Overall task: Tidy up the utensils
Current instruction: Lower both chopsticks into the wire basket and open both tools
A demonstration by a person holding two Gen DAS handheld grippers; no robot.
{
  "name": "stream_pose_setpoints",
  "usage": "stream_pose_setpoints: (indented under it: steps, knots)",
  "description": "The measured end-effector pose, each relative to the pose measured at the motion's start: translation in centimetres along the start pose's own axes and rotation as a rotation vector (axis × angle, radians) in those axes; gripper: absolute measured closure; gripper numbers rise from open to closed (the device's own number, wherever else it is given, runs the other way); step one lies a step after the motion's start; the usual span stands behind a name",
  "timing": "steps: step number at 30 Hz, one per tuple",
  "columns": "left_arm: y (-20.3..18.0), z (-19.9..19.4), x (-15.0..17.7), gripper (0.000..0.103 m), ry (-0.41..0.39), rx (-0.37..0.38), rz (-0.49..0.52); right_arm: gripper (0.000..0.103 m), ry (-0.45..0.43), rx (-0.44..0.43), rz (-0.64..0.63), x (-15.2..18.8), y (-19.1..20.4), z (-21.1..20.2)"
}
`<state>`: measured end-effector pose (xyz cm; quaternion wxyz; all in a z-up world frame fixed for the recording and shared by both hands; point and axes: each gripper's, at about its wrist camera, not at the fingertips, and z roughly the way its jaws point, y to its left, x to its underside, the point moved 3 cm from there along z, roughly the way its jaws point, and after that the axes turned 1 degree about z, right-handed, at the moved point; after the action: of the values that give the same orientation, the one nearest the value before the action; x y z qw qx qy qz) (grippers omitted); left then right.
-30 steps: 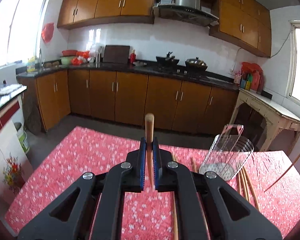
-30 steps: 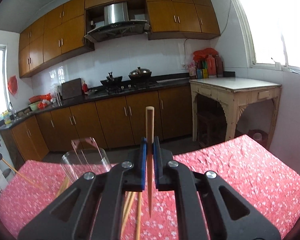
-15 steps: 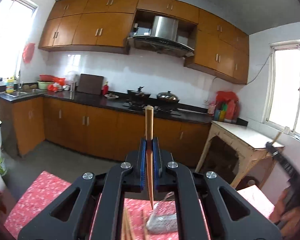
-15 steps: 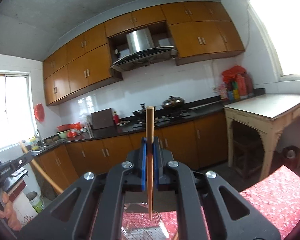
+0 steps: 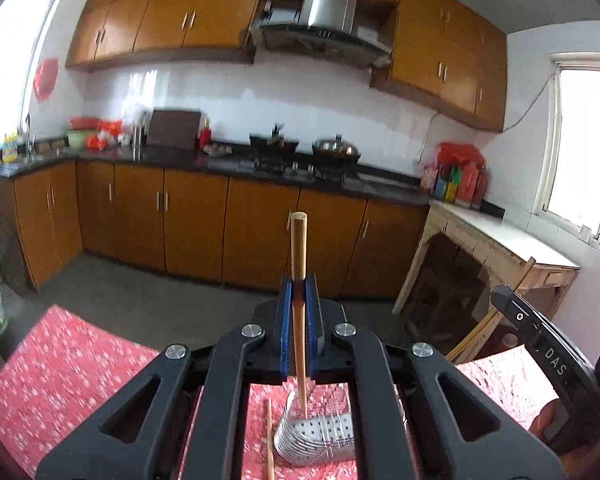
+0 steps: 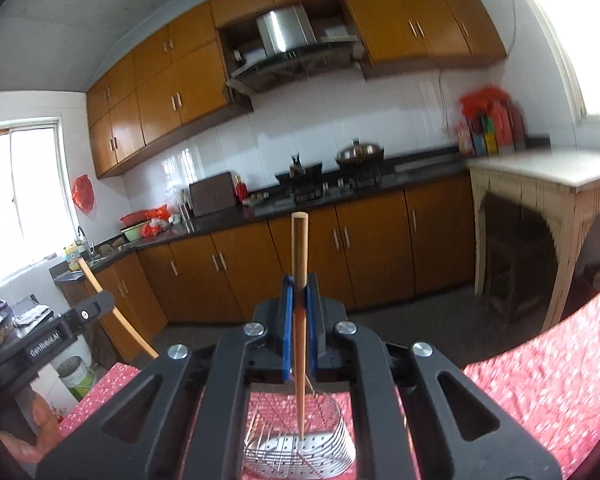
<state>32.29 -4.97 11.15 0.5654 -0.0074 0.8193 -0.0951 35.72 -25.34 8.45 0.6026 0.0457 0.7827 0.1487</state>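
My left gripper is shut on a wooden chopstick held upright, its thin tip down at the rim of the wire utensil holder on the red table. My right gripper is shut on another wooden chopstick, upright, with its tip down inside the same wire holder. The right gripper and its chopstick show at the right in the left wrist view. The left gripper shows at the left in the right wrist view. A loose chopstick lies on the cloth beside the holder.
The table has a red flowered cloth. Behind it are brown kitchen cabinets, a stove with pots and a pale side table at the right.
Both grippers have risen from low over the table, turned toward each other and tilted down over the wire holder. Each chopstick tip now points down into or at the holder.
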Motion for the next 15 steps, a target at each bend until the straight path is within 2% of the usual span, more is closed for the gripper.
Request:
stream_pose_setpoints:
  steps: [11, 15]
  knots:
    - [0.6, 3.0, 2.1, 0.096, 0.124, 0.023, -0.003, 0.095, 0.144, -0.032, 0.115, 2.8, -2.4, 3.8]
    - [1.1, 3.3, 2.2, 0.096, 0.154, 0.001, -0.017, 0.088, 0.158, -0.007, 0.117, 3.1, -2.6, 4.0]
